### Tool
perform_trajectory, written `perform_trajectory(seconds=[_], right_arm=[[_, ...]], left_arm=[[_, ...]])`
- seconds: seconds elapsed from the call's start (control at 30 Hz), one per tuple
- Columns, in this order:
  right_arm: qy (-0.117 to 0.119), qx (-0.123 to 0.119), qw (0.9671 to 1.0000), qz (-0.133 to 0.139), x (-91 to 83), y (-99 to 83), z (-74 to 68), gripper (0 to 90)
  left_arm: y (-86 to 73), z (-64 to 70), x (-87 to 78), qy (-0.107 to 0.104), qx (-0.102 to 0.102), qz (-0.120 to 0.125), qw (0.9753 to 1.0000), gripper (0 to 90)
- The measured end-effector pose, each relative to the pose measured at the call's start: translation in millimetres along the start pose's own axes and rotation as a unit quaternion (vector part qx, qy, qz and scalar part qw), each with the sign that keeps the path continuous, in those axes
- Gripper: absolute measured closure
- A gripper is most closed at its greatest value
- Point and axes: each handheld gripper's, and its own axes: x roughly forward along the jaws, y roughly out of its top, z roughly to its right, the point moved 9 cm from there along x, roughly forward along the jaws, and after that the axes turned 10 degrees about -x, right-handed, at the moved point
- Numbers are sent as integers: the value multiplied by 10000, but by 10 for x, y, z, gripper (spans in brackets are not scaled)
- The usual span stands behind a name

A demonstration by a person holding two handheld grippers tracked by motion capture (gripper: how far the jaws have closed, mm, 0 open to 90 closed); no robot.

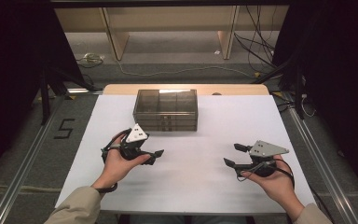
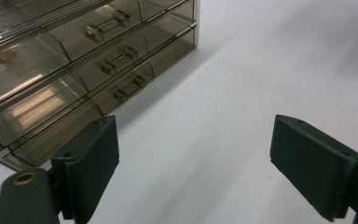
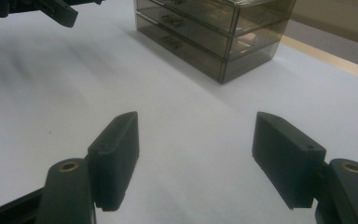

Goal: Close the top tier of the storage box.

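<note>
While both grippers hover empty above desk (image 1: pixel 186 172), smoked drawer box (image 1: pixel 166 110) sits at far middle, all three drawers shut. Left gripper (image 1: pixel 153 156) just beside box front, fingers (image 2: pixel 87 163) spread wide, angled at handles (image 2: pixel 123 58), likely lining up drawer pull. Right gripper (image 1: pixel 235 155) well apart, fingers (image 3: pixel 116 156) wide, probably waiting in reserve.
</note>
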Motion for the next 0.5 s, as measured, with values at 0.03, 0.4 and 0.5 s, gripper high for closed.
perform_trajectory(seconds=[0.03, 0.4, 0.5], right_arm=[[3, -1, 10000, 1, 1, 0, -1, 327], [15, 6, 10000, 4, -3, 2, -4, 326], [21, 1, 10000, 3, -4, 1, -5, 325]], left_arm=[[-13, -2, -18, -5, 11, -15, 10000, 152], [-98, 26, -151, -47, 92, -27, 9999, 33], [-122, 41, -179, -75, 134, -52, 9999, 0]])
